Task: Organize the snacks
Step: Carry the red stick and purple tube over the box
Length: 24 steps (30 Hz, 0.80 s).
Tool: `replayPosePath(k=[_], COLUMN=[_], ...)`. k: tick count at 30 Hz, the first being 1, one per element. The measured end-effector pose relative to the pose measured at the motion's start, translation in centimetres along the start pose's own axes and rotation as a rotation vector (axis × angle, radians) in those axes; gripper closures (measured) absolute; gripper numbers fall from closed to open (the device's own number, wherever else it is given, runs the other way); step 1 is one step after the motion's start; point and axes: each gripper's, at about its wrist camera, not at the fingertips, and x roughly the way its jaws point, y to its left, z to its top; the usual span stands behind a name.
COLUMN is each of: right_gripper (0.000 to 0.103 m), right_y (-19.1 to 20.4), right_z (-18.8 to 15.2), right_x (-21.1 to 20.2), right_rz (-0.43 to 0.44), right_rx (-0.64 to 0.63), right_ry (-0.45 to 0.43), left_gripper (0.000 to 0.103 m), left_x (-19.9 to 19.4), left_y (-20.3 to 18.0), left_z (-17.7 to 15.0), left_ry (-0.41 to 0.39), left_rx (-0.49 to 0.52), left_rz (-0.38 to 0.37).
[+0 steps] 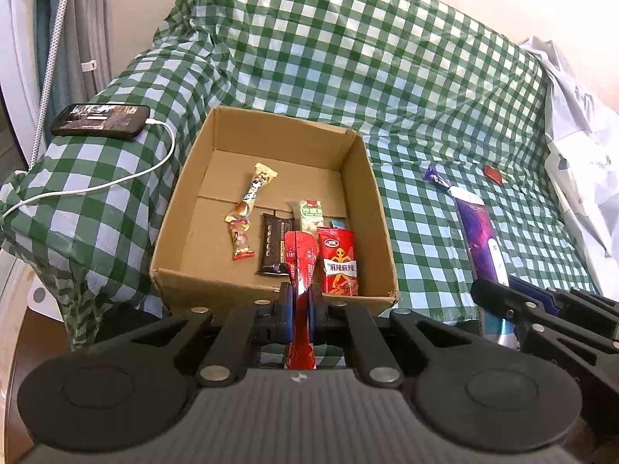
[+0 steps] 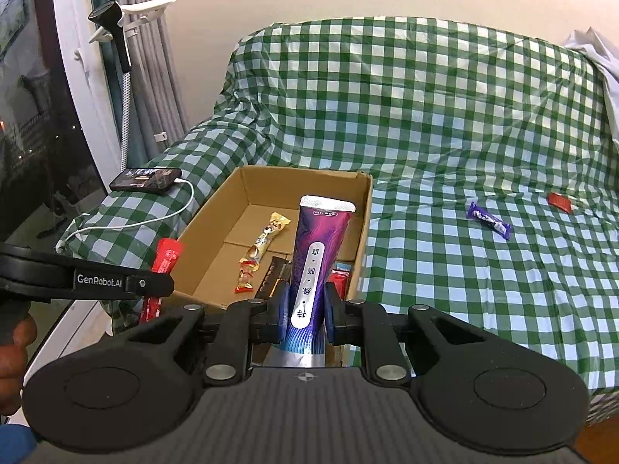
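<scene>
Two packets are pinched at once: our left gripper clamps a red sachet, our right gripper a purple pouch, both hovering near the cardboard box front rim. If we release early, they could drop outside at 6 o'clock.

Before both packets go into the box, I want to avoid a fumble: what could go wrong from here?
1. Both grippers crowd the cardboard box's near wall; the left gripper and right gripper could bump or nudge the box.
2. The long purple packet may land across the snacks bunched at the near right, such as the red alien packet, and stick out.
3. The thin red packet is pinched mid-length and could snag on the wall.
</scene>
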Motion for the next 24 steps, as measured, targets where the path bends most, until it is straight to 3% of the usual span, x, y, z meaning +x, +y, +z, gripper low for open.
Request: replayPosePath(k=[24], right_gripper=[0.084], right_y=[0.5], right_z=[-0.5], right_x=[1.6], right_rz=[-0.002], right_rx=[-0.013], right_ry=[0.035], left_gripper=[0.096], left_x=[1.5], left_y=[0.5], left_z=[0.3], left_ry=[0.027], left_rx=[-0.014], left_rz=[0.002])
